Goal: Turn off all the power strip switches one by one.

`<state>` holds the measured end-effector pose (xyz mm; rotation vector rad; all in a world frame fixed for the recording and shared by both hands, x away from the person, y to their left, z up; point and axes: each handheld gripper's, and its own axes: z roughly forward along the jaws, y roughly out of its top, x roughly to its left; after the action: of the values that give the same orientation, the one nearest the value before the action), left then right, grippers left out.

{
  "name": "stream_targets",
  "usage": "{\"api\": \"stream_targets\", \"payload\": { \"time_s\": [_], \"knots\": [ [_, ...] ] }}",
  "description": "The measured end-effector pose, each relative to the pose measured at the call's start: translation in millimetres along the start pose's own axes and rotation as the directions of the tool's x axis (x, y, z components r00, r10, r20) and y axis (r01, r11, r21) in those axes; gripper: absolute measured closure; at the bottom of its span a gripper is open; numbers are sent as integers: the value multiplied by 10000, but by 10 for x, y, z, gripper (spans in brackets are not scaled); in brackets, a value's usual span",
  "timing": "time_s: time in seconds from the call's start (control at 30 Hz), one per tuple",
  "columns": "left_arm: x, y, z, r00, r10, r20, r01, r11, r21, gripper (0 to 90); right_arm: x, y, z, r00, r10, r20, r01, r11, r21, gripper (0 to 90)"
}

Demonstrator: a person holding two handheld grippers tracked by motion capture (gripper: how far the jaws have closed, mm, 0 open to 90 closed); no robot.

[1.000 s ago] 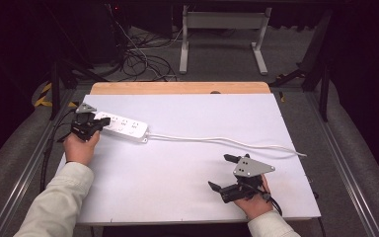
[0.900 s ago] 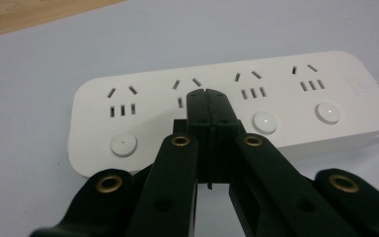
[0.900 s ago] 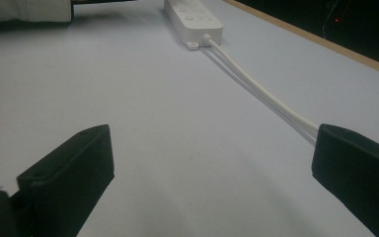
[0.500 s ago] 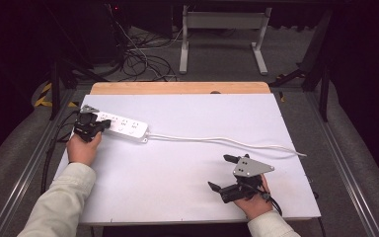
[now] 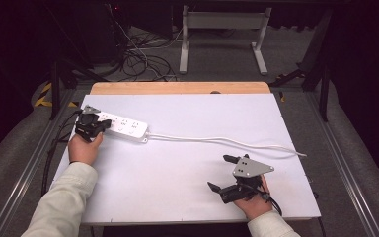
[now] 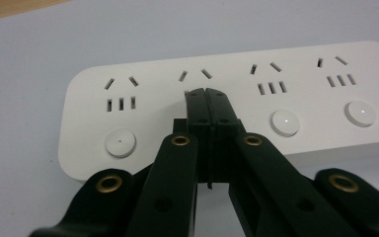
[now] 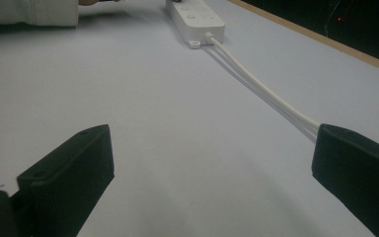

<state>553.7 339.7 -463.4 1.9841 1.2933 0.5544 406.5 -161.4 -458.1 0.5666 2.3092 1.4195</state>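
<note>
Left gripper view: the left gripper [image 6: 208, 91], pressed together, has been nudged along the power strip [image 6: 237, 98]; a switch press is judged underway.

The left gripper [image 5: 98, 126] has edged right along the power strip [image 5: 126, 128].

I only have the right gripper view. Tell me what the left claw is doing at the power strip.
Observer: The left claw is shut, its tips over the power strip, on the second socket group from the strip's free end.
Operator: Report the switch buttons.
Observer: Three round buttons show; the second group's button position is hidden behind the closed tips.
Operator: Now say where my claw sits.
Observer: The right claw is open at the near right of the table, apart from the white cord.
</note>
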Motion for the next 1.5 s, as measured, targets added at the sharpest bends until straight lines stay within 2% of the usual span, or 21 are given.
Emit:
{"api": "stream_targets", "payload": {
  "time_s": [0.1, 0.17, 0.4, 0.57, 0.63, 0.73, 0.8, 1.0, 1.13, 1.5],
  "knots": [
    [-27, 3, 6, 9999, 125, 54, -125, 9999, 21, 900, 3, 0, -7, 10000, 5, 1, -5, 10000, -2, 33],
    [-68, 5, 10, 9991, 342, -254, -341, 9994, 40, 900, 4, 0, -10, 10000, 11, -1, -11, 10000, -8, 33],
    [-70, 11, 22, 9990, 237, -368, -237, 9997, 5, 900, 6, 0, -32, 10000, -43, 32, 43, 10000, -83, 33],
    [-48, 9, 14, 9972, 140, -731, -137, 9999, 40, 900, 5, -7, -46, 10000, 4, 45, -3, 9999, -105, 33],
    [-14, 2, 10, 9989, -17, -477, 16, 10000, -18, 900, 8, -9, -50, 10000, -16, 34, 16, 9999, -108, 33],
    [-38, 9, 12, 9978, 191, -643, -188, 9998, 50, 900, 6, -10, -47, 10000, 2, 49, -1, 10000, -79, 34],
    [-17, 2, 5, 9988, 59, -477, -58, 10000, 33, 900, 10, -11, -47, 10000, 3, 56, -3, 10000, -52, 33],
    [-14, 6, -9, 9986, 206, -478, -199, 9997, 157, 900, 8, -13, -38, 10000, 45, 36, -45, 10000, -51, 33],
    [6, 10, -11, 9993, 122, -366, -115, 9998, 189, 900, 9, -15, -38, 10000, 28, 28, -27, 10000, -34, 33],
    [-46, 29, -3, 9968, 400, -689, -377, 9987, 337, 900, 1, -11, -23, 10000, -26, -10, 26, 10000, -14, 33]
  ]
}}
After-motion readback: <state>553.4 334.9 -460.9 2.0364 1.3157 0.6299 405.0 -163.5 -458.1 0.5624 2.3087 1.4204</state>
